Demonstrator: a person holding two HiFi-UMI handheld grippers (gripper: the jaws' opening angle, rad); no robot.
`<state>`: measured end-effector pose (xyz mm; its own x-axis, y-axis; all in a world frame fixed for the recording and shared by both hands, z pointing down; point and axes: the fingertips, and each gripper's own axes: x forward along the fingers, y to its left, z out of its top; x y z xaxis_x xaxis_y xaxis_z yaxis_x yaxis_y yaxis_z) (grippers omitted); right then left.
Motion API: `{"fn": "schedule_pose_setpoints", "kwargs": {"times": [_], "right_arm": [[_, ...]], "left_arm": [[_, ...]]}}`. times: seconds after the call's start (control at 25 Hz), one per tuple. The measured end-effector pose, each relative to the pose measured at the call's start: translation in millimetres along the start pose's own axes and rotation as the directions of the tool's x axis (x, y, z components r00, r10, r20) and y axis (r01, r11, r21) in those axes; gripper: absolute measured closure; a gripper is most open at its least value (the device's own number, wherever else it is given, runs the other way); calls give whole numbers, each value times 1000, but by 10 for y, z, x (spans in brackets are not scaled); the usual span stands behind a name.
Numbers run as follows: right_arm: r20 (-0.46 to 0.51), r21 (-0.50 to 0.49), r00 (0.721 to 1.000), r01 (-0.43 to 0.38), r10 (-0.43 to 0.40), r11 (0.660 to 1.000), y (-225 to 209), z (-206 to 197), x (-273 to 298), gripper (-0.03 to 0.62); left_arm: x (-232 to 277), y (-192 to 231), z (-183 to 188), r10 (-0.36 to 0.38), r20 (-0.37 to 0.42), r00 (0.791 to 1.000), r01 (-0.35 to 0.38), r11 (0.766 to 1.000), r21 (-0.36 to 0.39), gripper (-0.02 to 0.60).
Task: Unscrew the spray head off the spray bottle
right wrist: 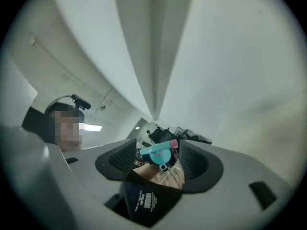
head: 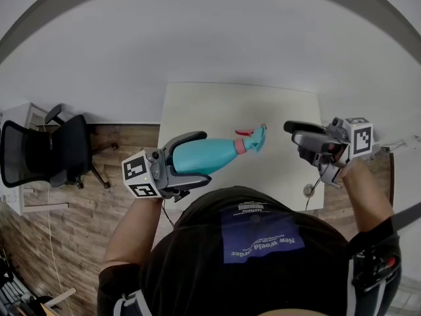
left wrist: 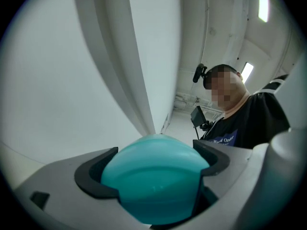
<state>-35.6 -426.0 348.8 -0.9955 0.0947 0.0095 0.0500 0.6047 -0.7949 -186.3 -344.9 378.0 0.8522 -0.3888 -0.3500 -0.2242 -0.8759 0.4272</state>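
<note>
left gripper (head: 198, 158) jaws clamped on the body of the teal spray bottle (head: 212, 155), held level above the white table (head: 217, 104). spray head (head: 254, 139) sits on the bottle's right end. right gripper (head: 295, 139) jaws wide apart, empty, near the head, not touching.

I see a black short-sleeved shirt (head: 197, 268) with a blue print (head: 260, 239). Left of the shirt: grey left gripper (head: 206, 157). Right of it: grey right gripper (head: 293, 139). Each carries a black-and-white marker cube (head: 141, 174).
</note>
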Motion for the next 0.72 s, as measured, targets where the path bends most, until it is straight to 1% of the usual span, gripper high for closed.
{"fn": "schedule_pose_setpoints", "kwargs": {"times": [0.04,0.12,0.2,0.28,0.52,0.72], "right_arm": [[-4,71,1000,-17,17,997,-68,-74,22,335],[-2,181,998,-66,67,981,-127,-193,96,325],[-1,260,993,-111,115,959,-72,-258,210,316],[-2,321,990,-135,143,937,14,-284,339,316],[-37,401,979,-168,199,901,39,-415,561,316],[-82,423,969,-176,231,889,105,-527,713,316]], "left_arm": [[-15,3,-3,3,-8,1000,-3,1000,17,81],[-36,1,-2,8,-30,1000,-6,998,56,81],[-9,-16,3,12,-54,998,-6,995,102,81],[38,-45,15,15,-74,997,-4,990,143,81],[134,-103,-37,28,-150,988,11,967,253,81],[212,-176,-115,40,-203,978,31,942,335,81]]}}
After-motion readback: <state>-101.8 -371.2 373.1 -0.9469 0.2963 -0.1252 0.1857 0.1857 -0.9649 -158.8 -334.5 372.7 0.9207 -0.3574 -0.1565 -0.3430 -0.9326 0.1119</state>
